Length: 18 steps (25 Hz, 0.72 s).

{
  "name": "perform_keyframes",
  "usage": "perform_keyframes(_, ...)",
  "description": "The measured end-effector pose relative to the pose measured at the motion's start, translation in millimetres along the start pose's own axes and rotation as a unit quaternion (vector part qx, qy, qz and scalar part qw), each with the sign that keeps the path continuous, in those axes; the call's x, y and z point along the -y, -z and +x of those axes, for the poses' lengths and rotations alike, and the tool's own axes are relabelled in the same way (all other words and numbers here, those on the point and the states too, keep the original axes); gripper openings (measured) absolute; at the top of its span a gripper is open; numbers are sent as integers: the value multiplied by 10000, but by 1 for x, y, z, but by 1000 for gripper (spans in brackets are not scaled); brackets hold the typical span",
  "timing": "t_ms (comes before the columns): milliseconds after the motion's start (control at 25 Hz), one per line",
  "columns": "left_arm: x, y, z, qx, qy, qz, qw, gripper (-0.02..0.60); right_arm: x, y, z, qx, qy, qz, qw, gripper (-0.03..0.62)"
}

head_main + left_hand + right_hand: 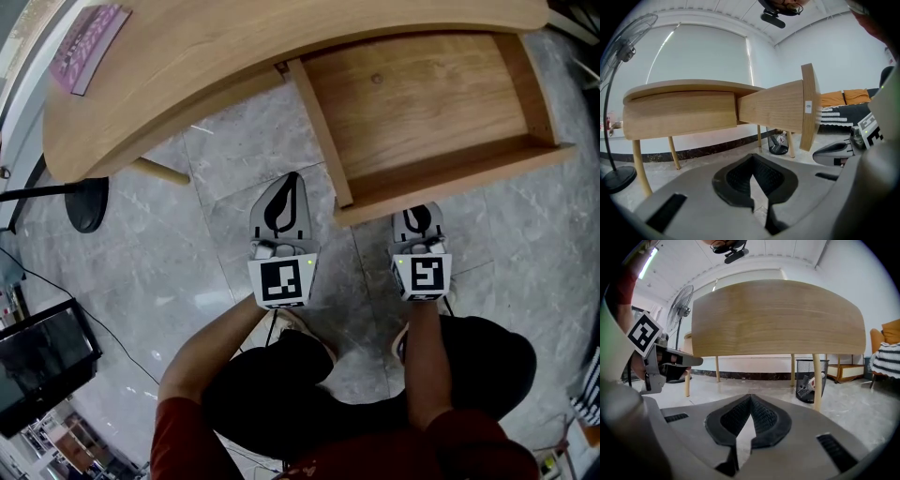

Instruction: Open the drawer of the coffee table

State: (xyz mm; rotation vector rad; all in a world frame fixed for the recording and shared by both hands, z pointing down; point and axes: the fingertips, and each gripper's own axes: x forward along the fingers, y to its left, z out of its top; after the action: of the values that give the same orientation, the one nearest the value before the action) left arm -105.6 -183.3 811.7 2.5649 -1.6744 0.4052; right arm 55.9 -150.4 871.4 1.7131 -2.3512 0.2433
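The wooden coffee table (187,84) fills the top of the head view, and its drawer (422,103) stands pulled far out, empty inside. My left gripper (292,178) hangs over the floor beside the drawer's left side panel (773,105); its jaws meet at the tips (751,158) with nothing between them. My right gripper (422,211) sits just in front of and below the drawer front (450,183), shut and empty. In the right gripper view the drawer front (778,319) looms above the closed jaws (750,397), apart from them.
A pink book (89,47) lies on the tabletop's far left. A fan's round base (86,204) stands on the marble floor left of the table. A wire waste basket (806,378) sits beyond the table legs. The person's knees and shoes are right behind the grippers.
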Motion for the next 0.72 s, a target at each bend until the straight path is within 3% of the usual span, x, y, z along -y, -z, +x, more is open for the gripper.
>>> perform_keyframes(240, 1, -12, -20, -191, 97, -4, 9998, 6, 3, -23, -17, -509, -158, -315, 9981, -3)
perform_keyframes(440, 10, -53, -45, -370, 414, 88, 9984, 6, 9, -58, -45, -1064, -269, -219, 9937, -3)
perform_keyframes(720, 6, -135, -90, -858, 79, -374, 9956, 6, 18, -145, -99, -1574, -383, -345, 9862, -3)
